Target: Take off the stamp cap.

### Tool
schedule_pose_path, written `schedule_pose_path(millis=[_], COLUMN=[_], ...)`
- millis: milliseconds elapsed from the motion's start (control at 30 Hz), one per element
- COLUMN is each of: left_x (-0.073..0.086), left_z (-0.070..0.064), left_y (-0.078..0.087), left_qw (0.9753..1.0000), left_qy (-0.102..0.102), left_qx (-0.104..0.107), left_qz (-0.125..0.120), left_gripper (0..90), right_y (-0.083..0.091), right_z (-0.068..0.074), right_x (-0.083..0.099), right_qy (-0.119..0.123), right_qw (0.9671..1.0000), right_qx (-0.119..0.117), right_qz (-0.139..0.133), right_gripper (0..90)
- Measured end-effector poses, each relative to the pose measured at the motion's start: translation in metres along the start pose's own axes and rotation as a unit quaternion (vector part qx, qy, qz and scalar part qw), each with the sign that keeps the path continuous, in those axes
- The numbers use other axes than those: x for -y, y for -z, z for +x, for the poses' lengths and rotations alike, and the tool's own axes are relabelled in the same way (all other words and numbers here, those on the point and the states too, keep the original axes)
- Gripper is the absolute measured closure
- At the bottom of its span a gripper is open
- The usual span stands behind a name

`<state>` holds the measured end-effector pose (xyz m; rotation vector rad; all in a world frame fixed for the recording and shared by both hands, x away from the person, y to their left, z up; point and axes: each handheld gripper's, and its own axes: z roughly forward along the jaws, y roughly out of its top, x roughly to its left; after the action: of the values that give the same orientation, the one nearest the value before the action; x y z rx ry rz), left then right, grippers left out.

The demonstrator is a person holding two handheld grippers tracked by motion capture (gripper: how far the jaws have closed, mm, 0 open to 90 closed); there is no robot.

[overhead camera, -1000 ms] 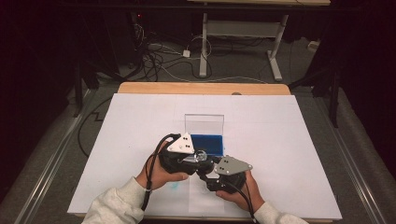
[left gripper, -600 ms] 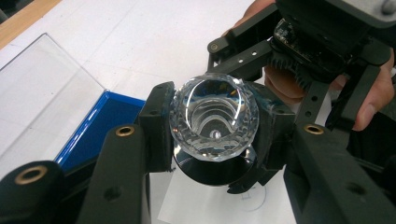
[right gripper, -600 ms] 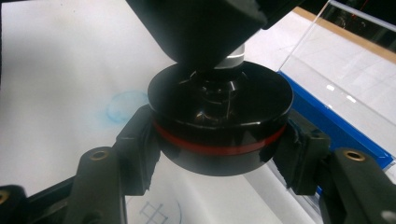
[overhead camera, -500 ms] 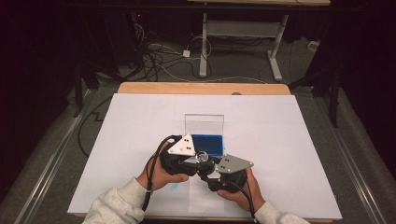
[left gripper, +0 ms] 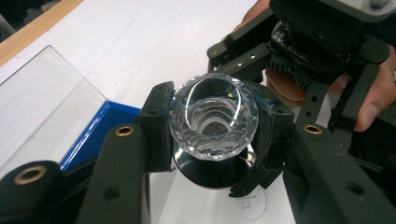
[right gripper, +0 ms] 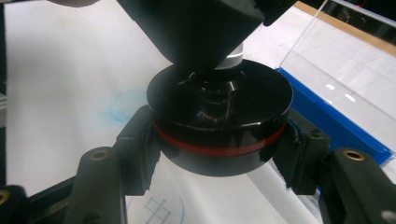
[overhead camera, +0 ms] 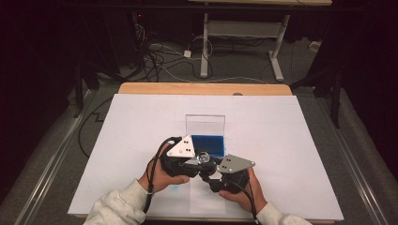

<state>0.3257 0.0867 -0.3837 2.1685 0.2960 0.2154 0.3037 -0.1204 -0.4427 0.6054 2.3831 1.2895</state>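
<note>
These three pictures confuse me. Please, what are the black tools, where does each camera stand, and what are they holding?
A person sits at a white table and holds a hand tool with two black jaws in each hand. One picture looks down from above; the other two come from cameras riding on each tool. The left gripper is closed on a clear faceted knob. The right gripper is closed on a black round base with a red ring just under that knob. Beside them a blue tray with a clear upright lid lies on the table.

Faceted crystal knob (left gripper: 213, 116) atop black base (right gripper: 219, 125)
</note>
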Motion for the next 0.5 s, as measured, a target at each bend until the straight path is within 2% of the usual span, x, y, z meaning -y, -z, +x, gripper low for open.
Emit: schedule_pose_path(millis=[167,200,267,333,400,500], left_x=[0.0007,0.0009,0.0021,0.004,0.0055,0.0052], left_z=[0.0004,0.0003,0.0023,0.0067,0.0096,0.0091], left_y=[0.0013,0.0014,0.0024,0.005,0.007,0.0074], left_qw=[1.0,1.0,0.9998,0.9989,0.9982,0.9984], left_qy=[0.0,0.002,0.012,0.031,0.039,0.031], left_qx=[0.001,0.001,0.007,0.02,0.029,0.035], left_qz=[-0.002,-0.006,-0.014,-0.03,-0.034,-0.031], left_gripper=[54.7,54.7,54.7,54.7,54.8,54.7], right_y=[0.0003,0.0007,0.0013,0.0034,0.0069,0.0073], right_z=[0.0003,-0.0008,-0.0004,-0.0016,-0.001,-0.0004], right_x=[-0.0007,-0.0003,-0.0005,-0.0009,-0.0029,-0.0033], right_qy=[-0.003,-0.009,-0.008,-0.005,0.002,0.002], right_qw=[1.0,0.9999,0.9999,0.9999,0.9998,0.9998], right_qx=[-0.002,-0.009,-0.008,-0.007,-0.007,-0.013], right_qz=[-0.001,-0.004,-0.005,-0.012,-0.017,-0.015], right_gripper=[38.9,38.9,38.9,38.9,38.9,39.0])
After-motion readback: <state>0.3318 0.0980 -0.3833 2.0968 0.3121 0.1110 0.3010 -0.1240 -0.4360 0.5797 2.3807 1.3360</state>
